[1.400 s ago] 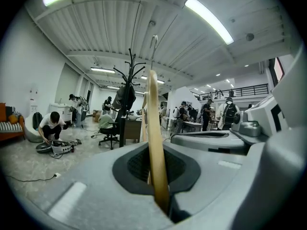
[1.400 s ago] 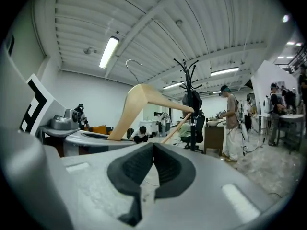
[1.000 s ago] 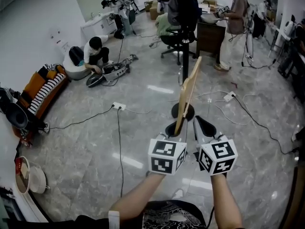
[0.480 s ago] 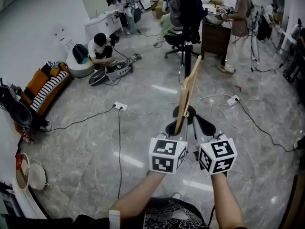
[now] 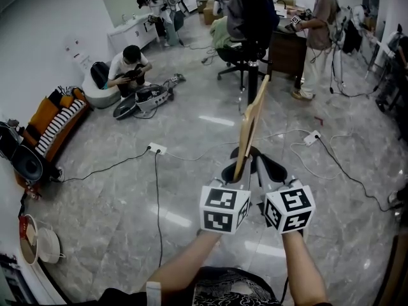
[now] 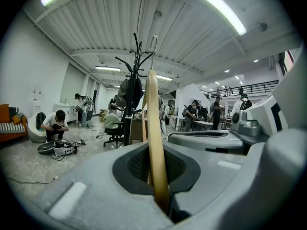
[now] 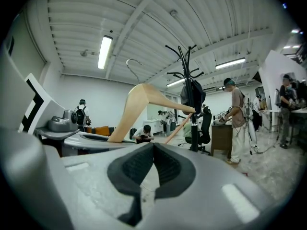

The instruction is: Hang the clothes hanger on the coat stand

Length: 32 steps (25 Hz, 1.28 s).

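1. The left gripper point(image 5: 234, 171) had its jaws clamped on the lower end of the clothes hanger point(image 5: 250, 121). The hanger stood up edge-on at the centre of the head view.
2. The right gripper point(image 5: 270, 168) sat just beside the left, its jaws pressed together on nothing.
3. The coat stand point(image 5: 250, 81) rose beyond the hanger toward the top centre of the frame, apart from it, with dark garments point(image 5: 247, 11) draped over its upper arms.
4. By my reckoning the carry was the step in hand. The wire hook point(image 6: 154, 41) needed lifting above a free prong, clear of the garments, then lowering on. A firm pinch mattered, since the long far end could lever and twist.
5. The hanger looked like pale, smooth wood with broad curved shoulders, a darker bar point(image 7: 178, 127) beneath them and a thin metal hook on top.
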Tool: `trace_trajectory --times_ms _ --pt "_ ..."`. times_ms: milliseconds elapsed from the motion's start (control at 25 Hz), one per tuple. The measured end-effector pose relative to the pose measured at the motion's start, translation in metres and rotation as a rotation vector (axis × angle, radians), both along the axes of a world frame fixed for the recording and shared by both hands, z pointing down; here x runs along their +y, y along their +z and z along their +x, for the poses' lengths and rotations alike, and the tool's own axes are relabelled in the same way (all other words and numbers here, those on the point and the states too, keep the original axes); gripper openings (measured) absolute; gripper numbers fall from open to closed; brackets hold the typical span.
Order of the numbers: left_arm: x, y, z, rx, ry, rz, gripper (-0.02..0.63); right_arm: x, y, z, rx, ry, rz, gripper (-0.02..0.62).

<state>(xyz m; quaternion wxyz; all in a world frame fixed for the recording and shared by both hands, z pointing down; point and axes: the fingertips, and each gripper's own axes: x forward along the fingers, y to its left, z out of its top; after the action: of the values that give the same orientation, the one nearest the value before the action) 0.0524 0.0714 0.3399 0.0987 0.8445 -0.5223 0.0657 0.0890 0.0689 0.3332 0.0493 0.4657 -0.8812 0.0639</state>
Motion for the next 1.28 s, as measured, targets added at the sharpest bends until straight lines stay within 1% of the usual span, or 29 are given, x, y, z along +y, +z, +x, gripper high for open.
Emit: trace_trajectory --times_ms 440,720,960,1280 --pt "-0.102 -0.008 -0.06 0.024 0.038 -0.006 0.006 -0.098 -0.01 -0.06 0.028 0.049 0.007 0.0" --pt "-0.154 -0.007 -0.095 0.036 0.073 -0.009 0.006 -0.148 -0.013 -0.096 0.031 0.084 0.01 0.0" --pt "-0.186 -0.004 -0.116 0.048 0.092 -0.008 0.006 -0.178 -0.011 -0.118 0.04 0.101 0.009 0.0" --pt "-0.211 0.002 -0.123 0.049 0.096 -0.016 0.006 -0.203 -0.008 -0.124 0.035 0.104 0.01 0.0"
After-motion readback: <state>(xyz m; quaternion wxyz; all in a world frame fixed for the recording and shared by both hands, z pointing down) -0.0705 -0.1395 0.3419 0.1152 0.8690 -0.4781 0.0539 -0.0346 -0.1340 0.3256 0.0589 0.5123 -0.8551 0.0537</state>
